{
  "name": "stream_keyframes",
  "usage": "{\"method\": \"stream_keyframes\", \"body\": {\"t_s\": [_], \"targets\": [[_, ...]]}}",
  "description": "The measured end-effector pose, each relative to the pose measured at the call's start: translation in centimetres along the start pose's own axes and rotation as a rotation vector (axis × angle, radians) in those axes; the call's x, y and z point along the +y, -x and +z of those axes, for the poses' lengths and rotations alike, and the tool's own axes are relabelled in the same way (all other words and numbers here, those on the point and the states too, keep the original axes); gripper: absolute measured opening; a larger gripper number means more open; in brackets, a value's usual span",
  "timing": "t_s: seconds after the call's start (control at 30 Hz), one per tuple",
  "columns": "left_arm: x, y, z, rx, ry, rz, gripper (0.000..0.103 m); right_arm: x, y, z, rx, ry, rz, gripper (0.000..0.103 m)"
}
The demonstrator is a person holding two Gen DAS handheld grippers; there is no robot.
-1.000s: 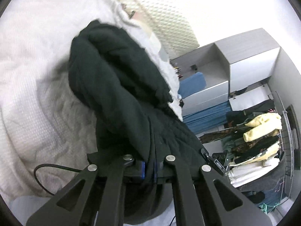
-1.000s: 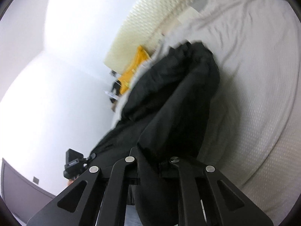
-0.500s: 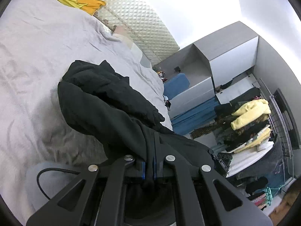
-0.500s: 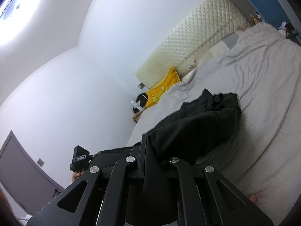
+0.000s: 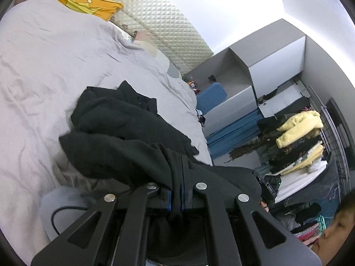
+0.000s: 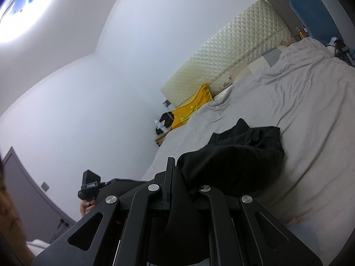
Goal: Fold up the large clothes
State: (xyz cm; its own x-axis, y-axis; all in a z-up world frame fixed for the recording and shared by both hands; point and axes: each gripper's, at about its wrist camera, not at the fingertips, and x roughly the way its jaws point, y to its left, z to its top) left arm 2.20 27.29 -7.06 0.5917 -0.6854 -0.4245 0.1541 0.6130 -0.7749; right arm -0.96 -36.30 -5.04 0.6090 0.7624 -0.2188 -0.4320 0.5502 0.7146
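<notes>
The left gripper [image 5: 175, 196] and the right gripper [image 6: 177, 190] each have their jaws closed on an edge of the black garment [image 5: 124, 133], which is half lifted and half bunched on the bed [image 5: 44, 66]. It probably needs spreading flat next. No containers are visible.

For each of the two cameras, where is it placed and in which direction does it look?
Left wrist: sits on the left gripper, looks across the bed toward the grey cabinets and clothes rack; part of a face shows.
Right wrist: sits on the right gripper, looks toward the white wall; the left hand shows.
Shared: black garment, yellow pillow, quilted headboard.
</notes>
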Motion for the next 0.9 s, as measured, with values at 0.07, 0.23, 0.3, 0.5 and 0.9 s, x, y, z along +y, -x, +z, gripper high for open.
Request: {"method": "stream_keyframes", "body": {"t_s": [0.07, 0.23, 0.3, 0.5, 0.9], "targets": [[0.3, -0.4, 1.5, 0.006, 0.013, 0.017, 0.005, -1.0, -1.2, 1.7, -0.007, -0.023, -0.013, 0.005], [1.2, -2.9, 6.6, 0.046, 0.089, 0.094, 0.005, -3.8, -5.2, 6.4, 0.008, -0.073, -0.061, 0.005], [1.3, -4.2, 9.0, 0.065, 0.102, 0.153, 0.006, -5.0, -7.7, 8.7, 0.022, -0.117, -0.088, 0.005], [2.2, -7.2, 13.2, 0.063, 0.157, 0.274, 0.008, -8.3, -13.4, 13.2, 0.045, -0.202, -0.203, 0.005], [5.2, -14.7, 16.4, 0.082, 0.184, 0.536, 0.013, -17.4, -21.1, 14.2, 0.118, -0.363, -0.427, 0.004]]}}
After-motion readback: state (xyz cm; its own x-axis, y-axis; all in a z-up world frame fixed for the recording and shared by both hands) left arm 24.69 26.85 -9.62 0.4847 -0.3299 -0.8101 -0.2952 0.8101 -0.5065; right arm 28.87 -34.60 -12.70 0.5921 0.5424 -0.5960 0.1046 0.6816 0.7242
